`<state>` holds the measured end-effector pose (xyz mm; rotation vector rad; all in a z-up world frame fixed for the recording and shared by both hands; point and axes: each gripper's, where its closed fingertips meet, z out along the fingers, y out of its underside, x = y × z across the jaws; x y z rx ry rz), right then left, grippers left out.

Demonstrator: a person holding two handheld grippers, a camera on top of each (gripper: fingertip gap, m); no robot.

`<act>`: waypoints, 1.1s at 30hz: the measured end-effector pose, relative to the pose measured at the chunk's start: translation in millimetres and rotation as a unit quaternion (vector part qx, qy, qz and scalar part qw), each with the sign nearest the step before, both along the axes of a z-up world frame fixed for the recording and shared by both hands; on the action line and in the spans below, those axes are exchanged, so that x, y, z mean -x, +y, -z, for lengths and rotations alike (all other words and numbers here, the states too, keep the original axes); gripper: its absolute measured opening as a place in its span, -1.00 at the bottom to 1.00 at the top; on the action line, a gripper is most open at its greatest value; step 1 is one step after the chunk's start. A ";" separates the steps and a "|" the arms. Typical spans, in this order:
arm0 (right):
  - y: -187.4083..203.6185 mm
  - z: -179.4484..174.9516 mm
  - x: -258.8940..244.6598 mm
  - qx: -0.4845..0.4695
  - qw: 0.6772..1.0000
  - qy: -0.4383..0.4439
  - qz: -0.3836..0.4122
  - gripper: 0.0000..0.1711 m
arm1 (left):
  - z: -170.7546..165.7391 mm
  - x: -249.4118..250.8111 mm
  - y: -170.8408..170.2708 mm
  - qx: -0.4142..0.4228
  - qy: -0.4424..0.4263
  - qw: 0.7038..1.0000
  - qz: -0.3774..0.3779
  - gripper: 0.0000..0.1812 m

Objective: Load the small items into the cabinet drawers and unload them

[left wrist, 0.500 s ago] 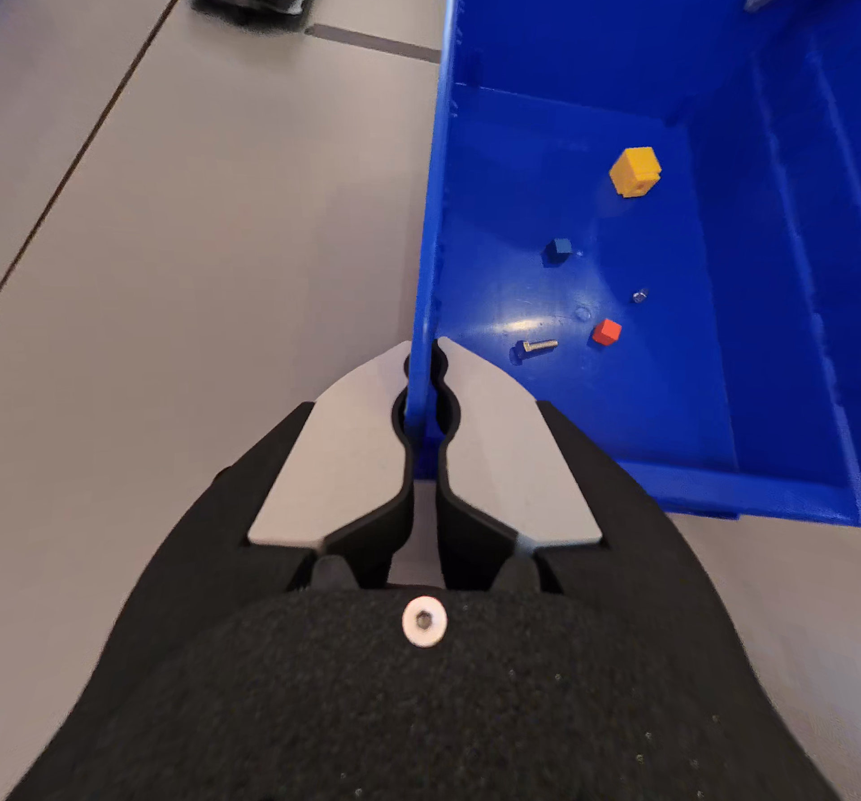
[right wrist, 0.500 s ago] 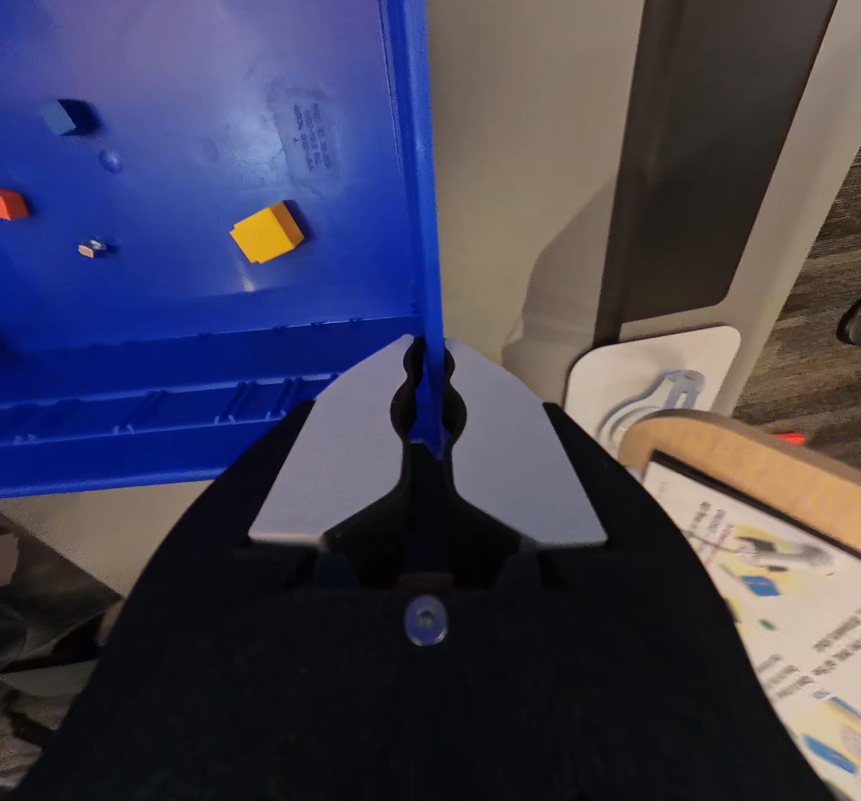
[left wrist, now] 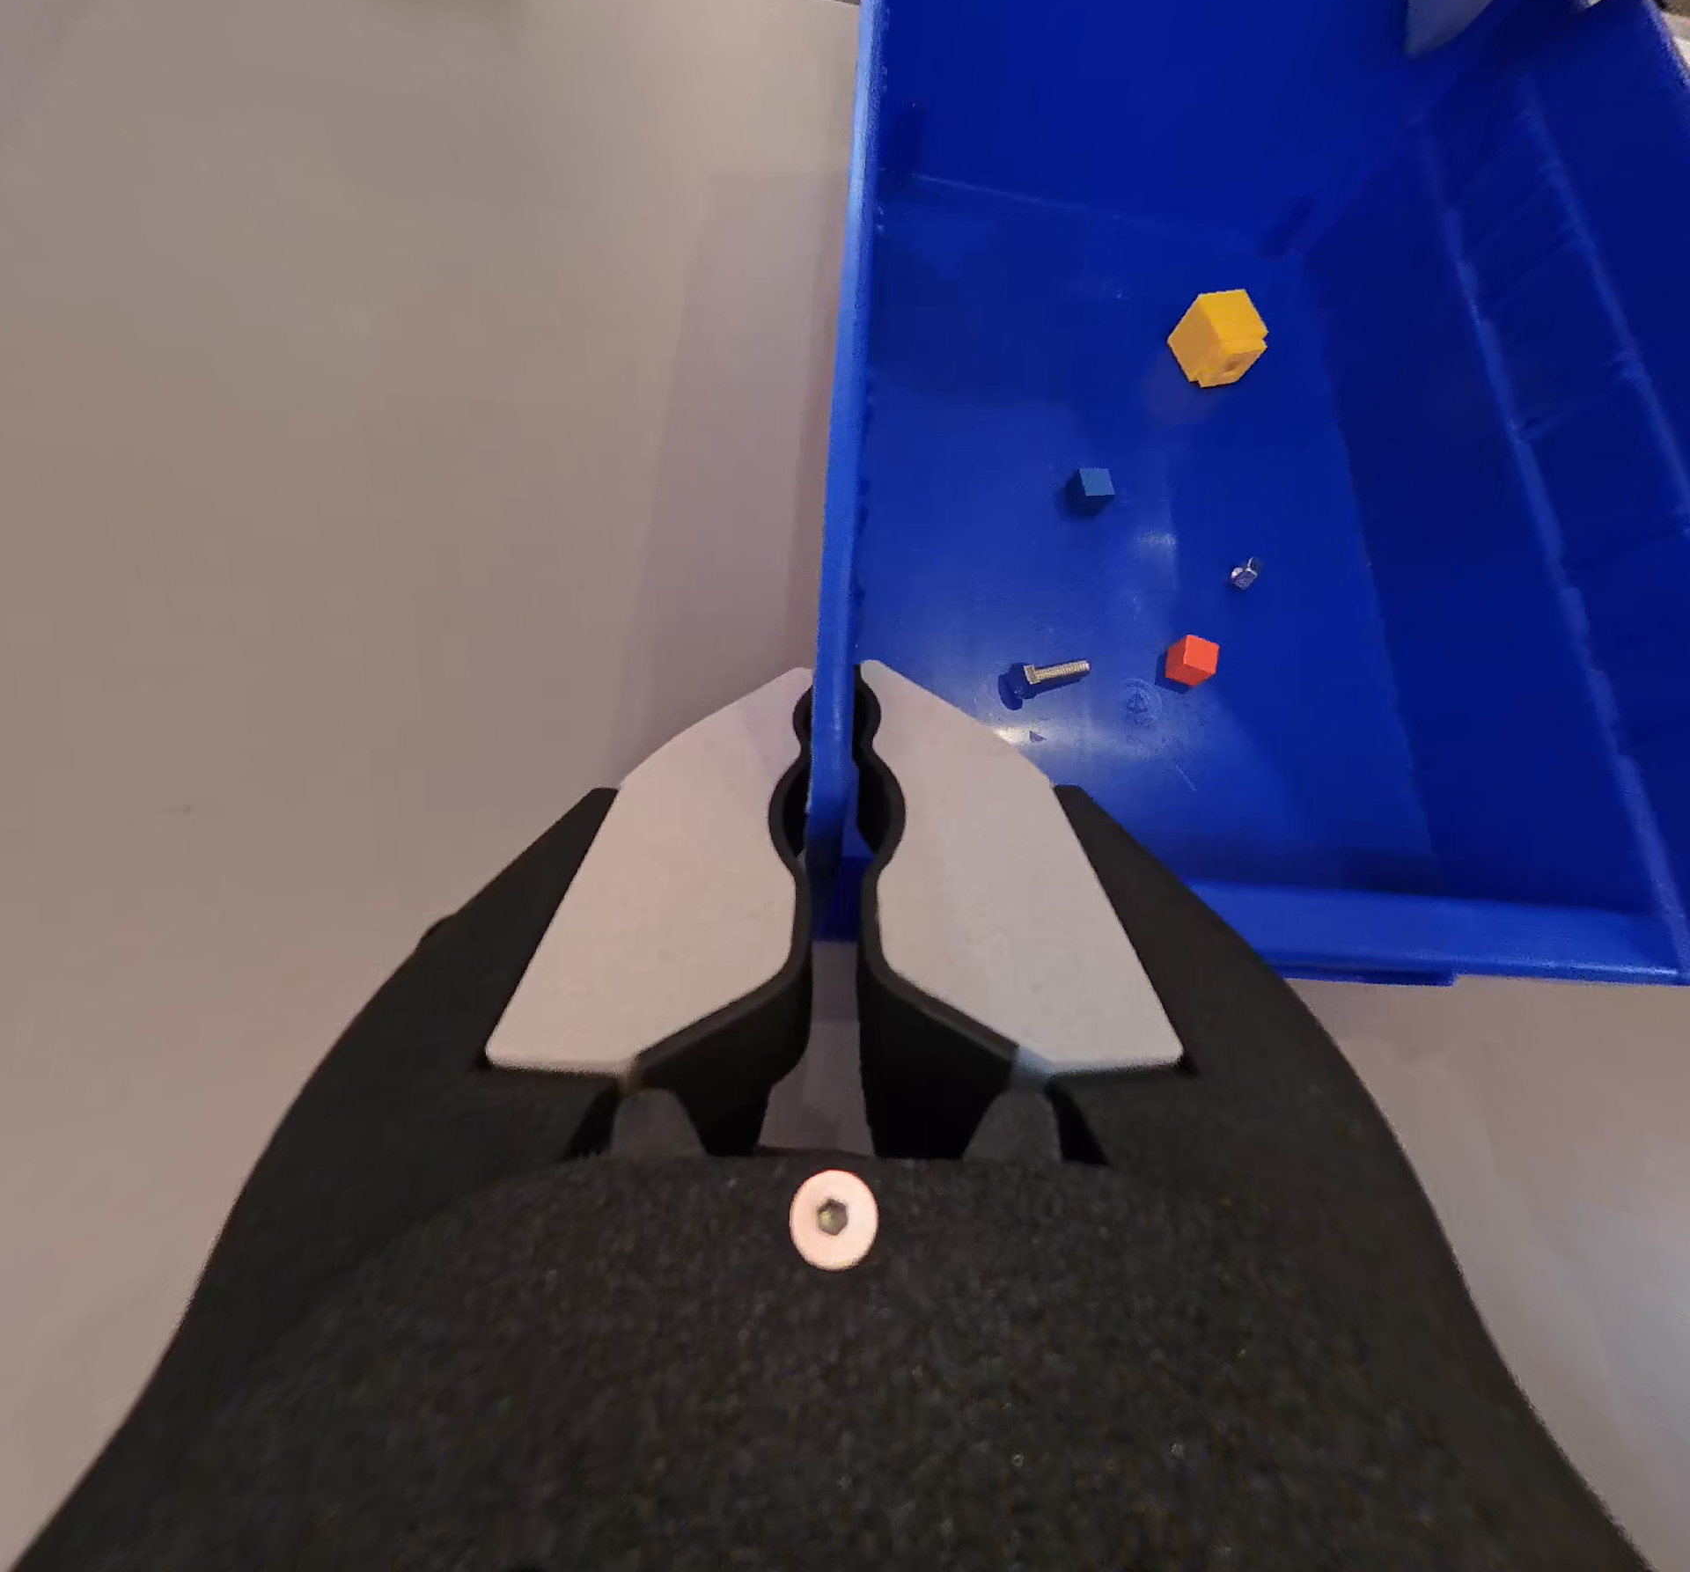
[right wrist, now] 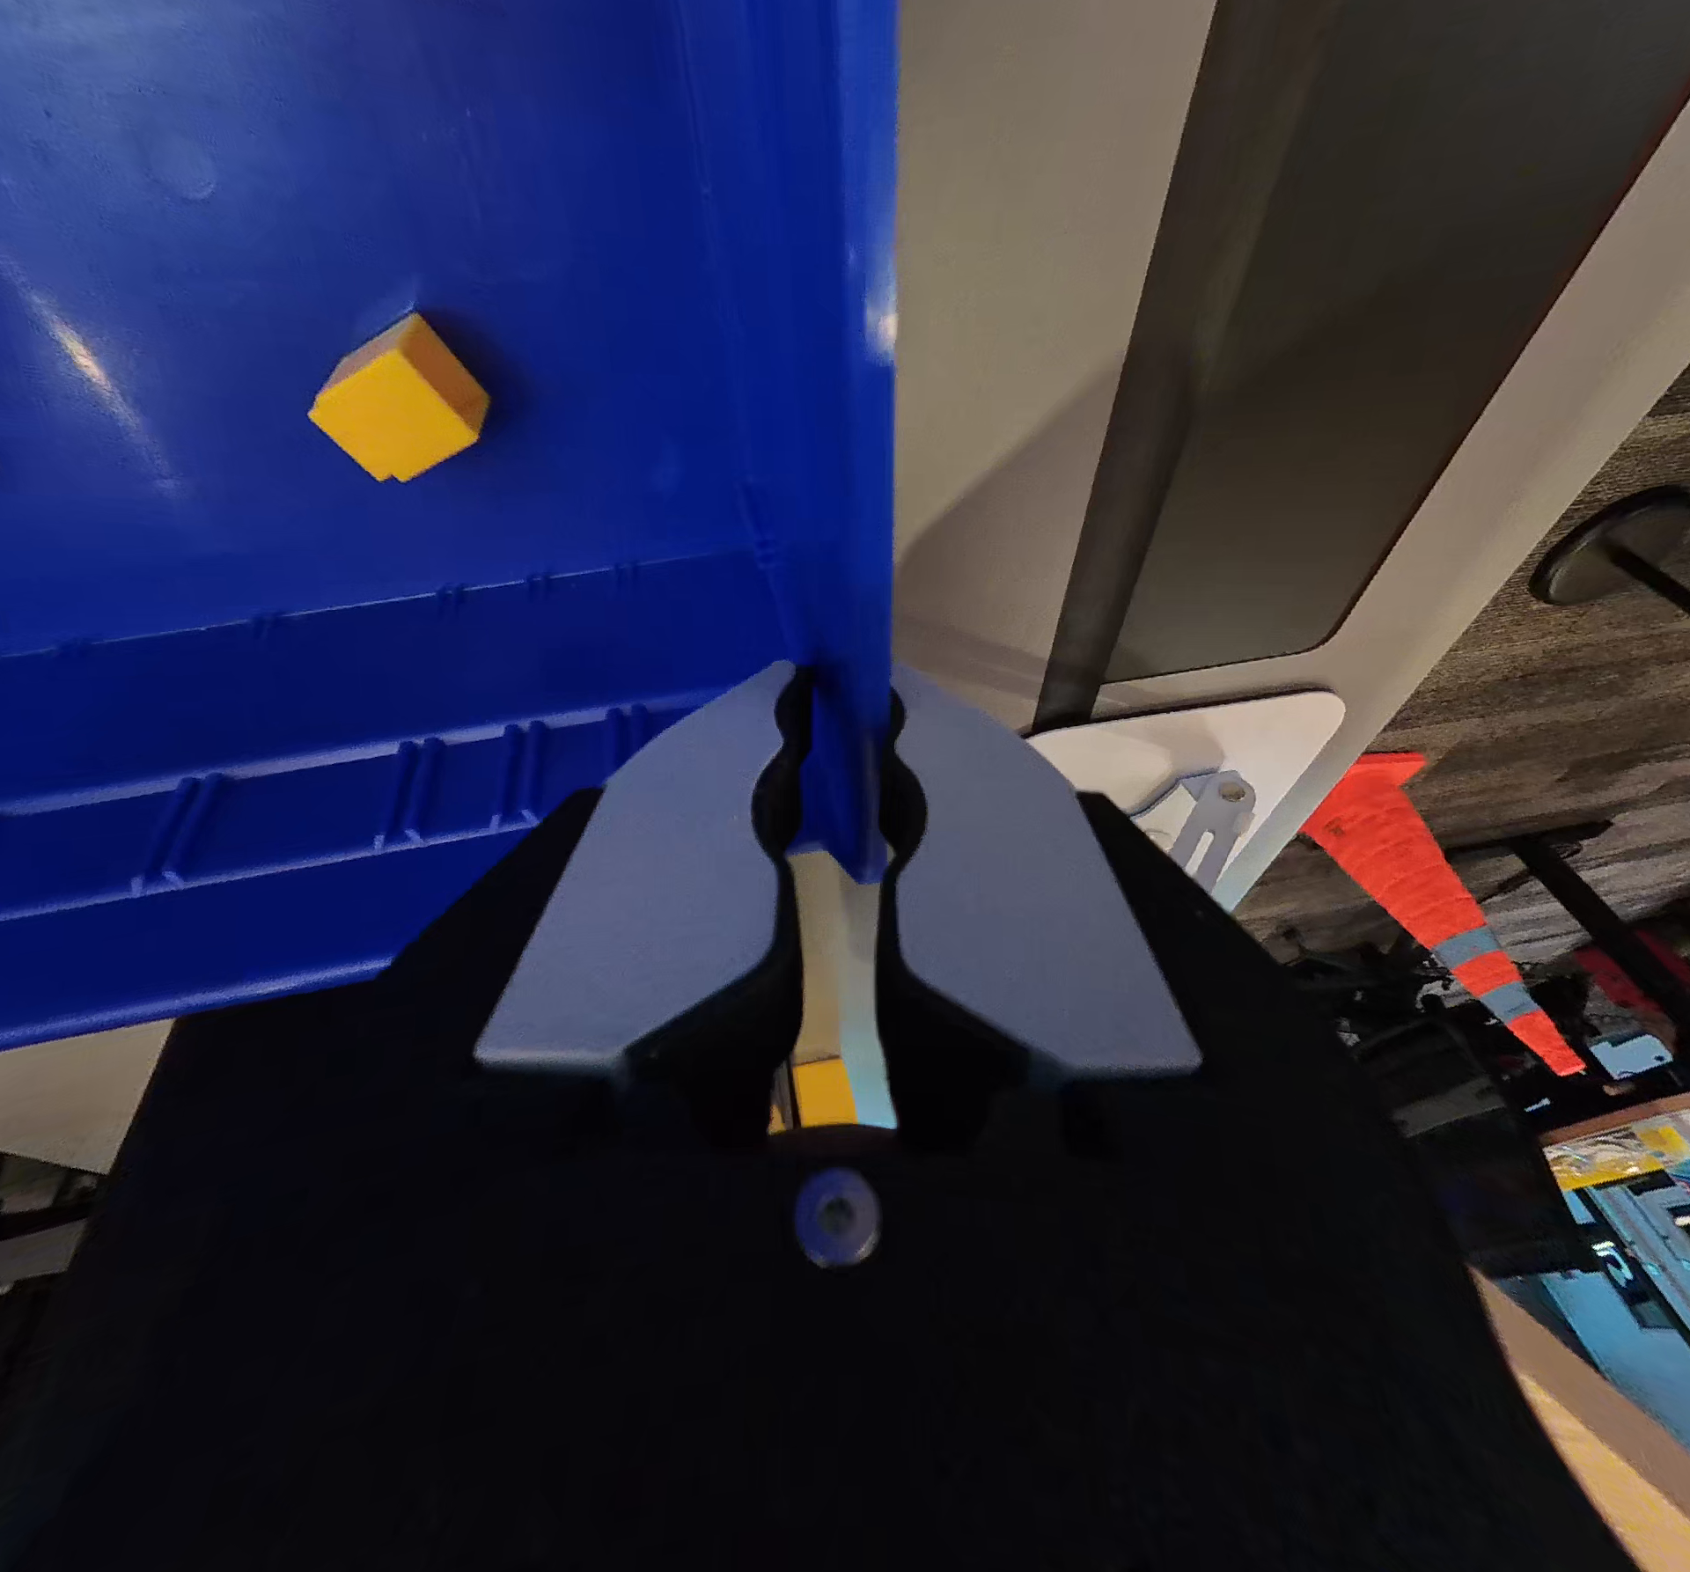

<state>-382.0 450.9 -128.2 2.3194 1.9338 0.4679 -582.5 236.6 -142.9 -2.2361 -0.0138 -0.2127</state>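
Both claws nearly shut — left gripper (left wrist: pixel 834 687) and right gripper (right wrist: pixel 839 687) each pinch the blue plastic bin's (left wrist: pixel 1509 614) wall; embossed floor marks unreadable.

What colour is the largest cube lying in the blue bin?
Yellow. The largest cube shows best in the left wrist view, on the floor of the blue bin.

Bin (left wrist: pixel 1509 705) sat on table (left wrist: pixel 366 431), left gripper (left wrist: pixel 834 687) clamped on its left wall, right gripper (right wrist: pixel 846 687) on the opposite wall. Inside on the floor: large cube (left wrist: pixel 1218 337) farthest back, small cube (left wrist: pixel 1092 488) nearer, bolt (left wrist: pixel 1052 674) nearest left wall. Another small cube (left wrist: pixel 1191 660) lay right of bolt, nut (left wrist: pixel 1246 572) just behind it.
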 end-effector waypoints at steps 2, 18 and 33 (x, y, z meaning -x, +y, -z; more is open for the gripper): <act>1.4 0.1 0.2 -0.007 1.000 -0.003 -0.003 -0.86 | -0.1 -0.9 0.1 -0.002 -0.011 1.000 -0.010 -0.95; -189.0 -265.8 -76.8 -0.200 0.826 0.527 0.015 -0.52 | -91.3 -19.1 -53.0 -0.142 -0.067 0.987 -0.032 -0.45; -385.9 -19.0 -346.9 -0.356 0.616 0.621 0.331 -0.45 | -38.2 -212.7 -128.7 -0.168 -0.090 0.968 0.164 -0.32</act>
